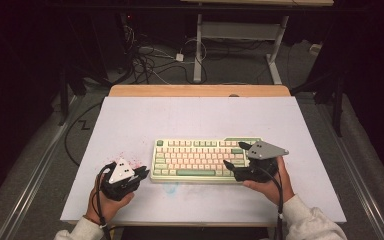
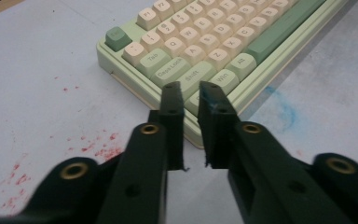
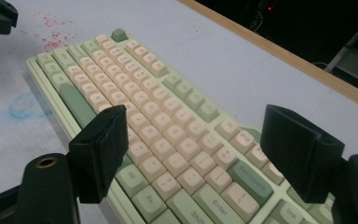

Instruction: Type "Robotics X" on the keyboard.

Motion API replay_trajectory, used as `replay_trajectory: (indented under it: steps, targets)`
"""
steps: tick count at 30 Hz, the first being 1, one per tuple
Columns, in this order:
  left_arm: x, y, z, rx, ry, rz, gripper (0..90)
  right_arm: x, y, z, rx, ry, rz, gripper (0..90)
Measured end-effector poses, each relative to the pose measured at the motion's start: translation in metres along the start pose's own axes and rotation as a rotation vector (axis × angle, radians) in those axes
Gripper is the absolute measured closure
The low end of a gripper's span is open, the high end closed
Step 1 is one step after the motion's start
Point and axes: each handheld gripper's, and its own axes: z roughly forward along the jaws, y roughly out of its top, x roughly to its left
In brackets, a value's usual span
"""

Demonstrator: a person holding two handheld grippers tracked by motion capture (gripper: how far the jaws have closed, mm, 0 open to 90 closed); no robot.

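Observation:
A pale green keyboard (image 1: 195, 159) with cream and green keys lies flat on the white tabletop (image 1: 195, 117), a little in front of its middle. My left gripper (image 1: 142, 173) rests on the table at the keyboard's near left corner. In the left gripper view its jaws stand almost together with nothing between them, and the left gripper (image 2: 189, 88) points at the keyboard (image 2: 205, 42) by the Shift and Win keys. My right gripper (image 1: 235, 155) hovers over the keyboard's right end. Its jaws are spread wide above the keys (image 3: 144, 93), and the right gripper (image 3: 196, 114) holds nothing.
Red specks (image 1: 130, 157) and a blue smudge (image 1: 170, 187) mark the tabletop near the keyboard's left front. A wooden strip (image 1: 200, 90) runs along the far edge. Beyond it are cables (image 1: 145, 60) and a white table frame (image 1: 240, 35) on the floor.

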Motion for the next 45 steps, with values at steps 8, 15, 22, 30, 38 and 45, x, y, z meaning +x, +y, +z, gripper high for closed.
replay_trajectory:
  steps: [8,15,22,30,38,45]
  targets:
    - [-0.002,0.014,0.005,0.018,-0.040,0.015,87.6,-0.001,-0.013,-0.018,-0.024,-0.027,0.007,24.6]
    - [-0.013,0.037,0.020,0.039,-0.086,0.081,87.6,0.002,-0.027,-0.028,-0.014,-0.040,0.010,24.6]
    - [-0.022,0.055,0.038,0.073,-0.127,0.127,87.7,0.006,-0.036,-0.033,0.008,-0.051,0.018,25.4]
    - [-0.028,0.076,0.054,0.080,-0.167,0.153,87.6,0.008,-0.039,-0.034,0.014,-0.050,0.014,25.4]
    - [-0.041,0.095,0.076,0.104,-0.205,0.196,87.6,0.008,-0.040,-0.036,0.015,-0.055,0.013,25.4]
    - [-0.047,0.101,0.091,0.138,-0.216,0.211,87.7,0.007,-0.040,-0.036,0.015,-0.053,0.005,25.6]
